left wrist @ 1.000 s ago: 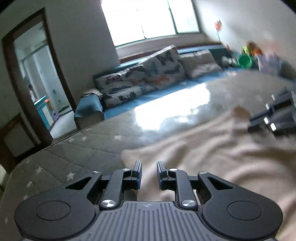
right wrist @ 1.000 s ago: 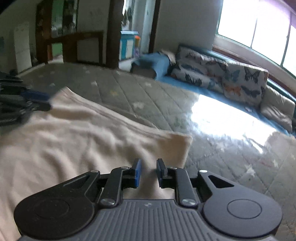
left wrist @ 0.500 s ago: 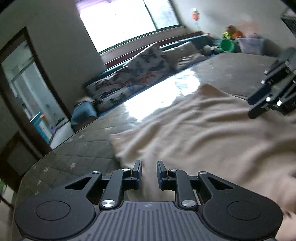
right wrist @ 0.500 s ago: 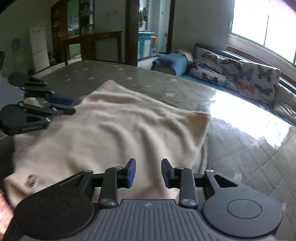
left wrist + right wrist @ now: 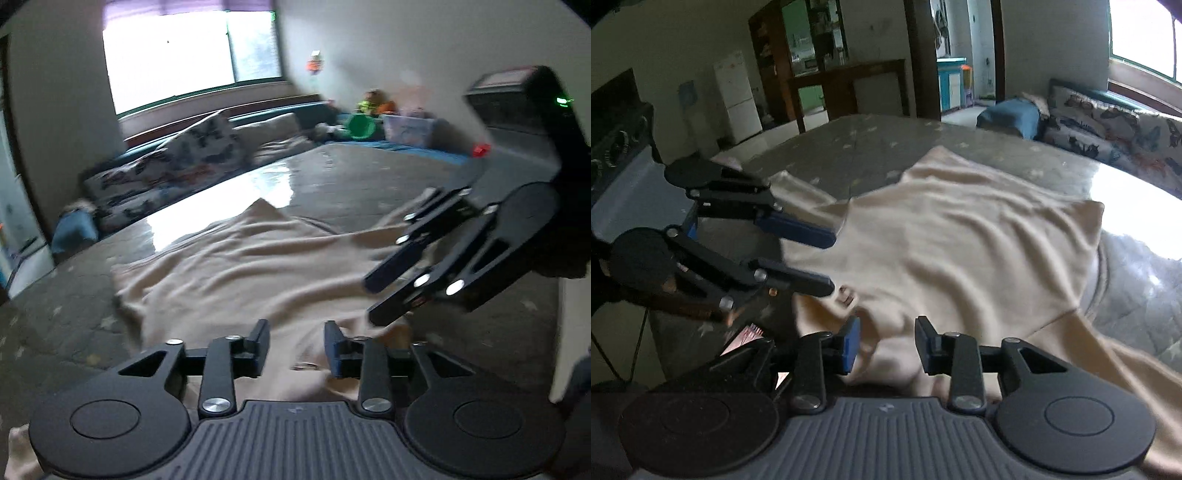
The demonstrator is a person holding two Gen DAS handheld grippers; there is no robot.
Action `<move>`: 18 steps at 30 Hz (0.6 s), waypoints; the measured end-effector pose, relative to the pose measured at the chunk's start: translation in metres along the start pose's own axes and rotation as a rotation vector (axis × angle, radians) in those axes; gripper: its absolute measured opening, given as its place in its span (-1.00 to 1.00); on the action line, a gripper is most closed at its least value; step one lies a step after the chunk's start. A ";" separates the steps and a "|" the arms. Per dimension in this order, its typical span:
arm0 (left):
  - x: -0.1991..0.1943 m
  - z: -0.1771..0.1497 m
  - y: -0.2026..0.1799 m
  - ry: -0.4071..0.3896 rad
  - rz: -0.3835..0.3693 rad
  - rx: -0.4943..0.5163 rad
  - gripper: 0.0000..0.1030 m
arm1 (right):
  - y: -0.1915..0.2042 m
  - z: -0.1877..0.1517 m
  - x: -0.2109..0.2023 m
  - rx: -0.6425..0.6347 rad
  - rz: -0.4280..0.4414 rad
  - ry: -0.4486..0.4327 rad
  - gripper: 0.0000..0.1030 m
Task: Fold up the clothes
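A beige garment (image 5: pixel 258 266) lies spread and wrinkled on a grey star-patterned mattress (image 5: pixel 74 325); it also shows in the right wrist view (image 5: pixel 960 251). My left gripper (image 5: pixel 296 345) is open and empty, low over the garment's near edge. It shows in the right wrist view (image 5: pixel 829 260) at the left. My right gripper (image 5: pixel 886 345) is open and empty over the garment's near part. It shows in the left wrist view (image 5: pixel 369 299) at the right, close to the left gripper.
Butterfly-print cushions (image 5: pixel 192 162) and a blue pad line the far side under a bright window (image 5: pixel 177 55). Toys and a green bucket (image 5: pixel 360 125) sit in the far corner. A white fridge (image 5: pixel 738 96) and dark wood furniture (image 5: pixel 849 88) stand beyond the mattress.
Both grippers have opened wider and drawn back toward the near edge of the garment, coming closer to each other. The garment now lies flat and spread.
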State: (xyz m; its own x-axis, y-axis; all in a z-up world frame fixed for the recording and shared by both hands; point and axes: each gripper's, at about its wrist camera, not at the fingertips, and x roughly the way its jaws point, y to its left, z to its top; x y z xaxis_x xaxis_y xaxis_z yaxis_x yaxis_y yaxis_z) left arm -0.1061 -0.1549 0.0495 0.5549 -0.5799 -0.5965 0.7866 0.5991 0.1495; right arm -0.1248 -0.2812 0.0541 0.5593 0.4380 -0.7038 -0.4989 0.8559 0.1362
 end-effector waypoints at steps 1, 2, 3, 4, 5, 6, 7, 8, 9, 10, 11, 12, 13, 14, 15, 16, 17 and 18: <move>0.002 -0.001 -0.006 0.011 0.003 0.029 -0.20 | 0.002 -0.003 0.003 0.001 -0.007 0.013 -0.37; 0.004 -0.003 -0.010 0.024 0.007 0.050 -0.21 | 0.004 -0.006 0.006 -0.004 -0.025 0.024 -0.38; 0.006 -0.005 -0.013 0.041 0.013 0.064 -0.21 | 0.007 -0.009 0.009 -0.010 -0.044 0.034 -0.41; 0.009 -0.007 -0.016 0.062 0.016 0.073 -0.23 | 0.008 -0.011 0.010 -0.017 -0.059 0.040 -0.42; 0.011 -0.009 -0.018 0.080 0.020 0.076 -0.26 | 0.008 -0.012 0.010 -0.017 -0.064 0.039 -0.50; 0.012 -0.010 -0.017 0.090 0.023 0.073 -0.32 | 0.009 -0.013 0.010 -0.017 -0.070 0.038 -0.61; 0.013 -0.012 -0.017 0.095 0.026 0.068 -0.44 | 0.010 -0.014 0.009 -0.019 -0.075 0.037 -0.66; 0.013 -0.013 -0.016 0.100 0.030 0.063 -0.59 | 0.011 -0.014 0.008 -0.022 -0.083 0.032 -0.77; 0.013 -0.014 -0.015 0.100 0.034 0.059 -0.66 | 0.012 -0.014 0.006 -0.024 -0.088 0.024 -0.83; 0.012 -0.014 -0.015 0.096 0.040 0.056 -0.70 | 0.013 -0.014 0.004 -0.026 -0.087 0.016 -0.84; 0.009 -0.014 -0.015 0.087 0.044 0.058 -0.73 | 0.015 -0.013 0.002 -0.034 -0.089 0.008 -0.86; 0.004 -0.013 -0.017 0.072 0.046 0.065 -0.74 | 0.017 -0.013 -0.001 -0.042 -0.090 -0.001 -0.87; -0.002 -0.013 -0.019 0.051 0.051 0.078 -0.75 | 0.020 -0.013 -0.006 -0.050 -0.091 -0.008 -0.87; -0.009 -0.013 -0.021 0.028 0.051 0.092 -0.75 | 0.022 -0.014 -0.011 -0.060 -0.087 -0.014 -0.87; -0.016 -0.013 -0.024 0.005 0.043 0.102 -0.75 | 0.025 -0.015 -0.017 -0.073 -0.087 -0.020 -0.87; -0.023 -0.014 -0.025 -0.014 0.031 0.111 -0.75 | 0.028 -0.016 -0.020 -0.085 -0.088 -0.024 -0.87; -0.027 -0.016 -0.026 -0.022 0.016 0.119 -0.75 | 0.029 -0.018 -0.022 -0.090 -0.081 -0.014 -0.87; -0.027 -0.019 -0.027 -0.014 0.005 0.130 -0.75 | 0.031 -0.020 -0.023 -0.095 -0.074 -0.002 -0.87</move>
State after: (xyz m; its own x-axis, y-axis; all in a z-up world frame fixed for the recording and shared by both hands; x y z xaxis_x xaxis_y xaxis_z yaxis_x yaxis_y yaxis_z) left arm -0.1474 -0.1455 0.0467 0.5617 -0.5851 -0.5850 0.8119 0.5260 0.2534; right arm -0.1664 -0.2709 0.0607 0.5982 0.3755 -0.7079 -0.5165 0.8561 0.0176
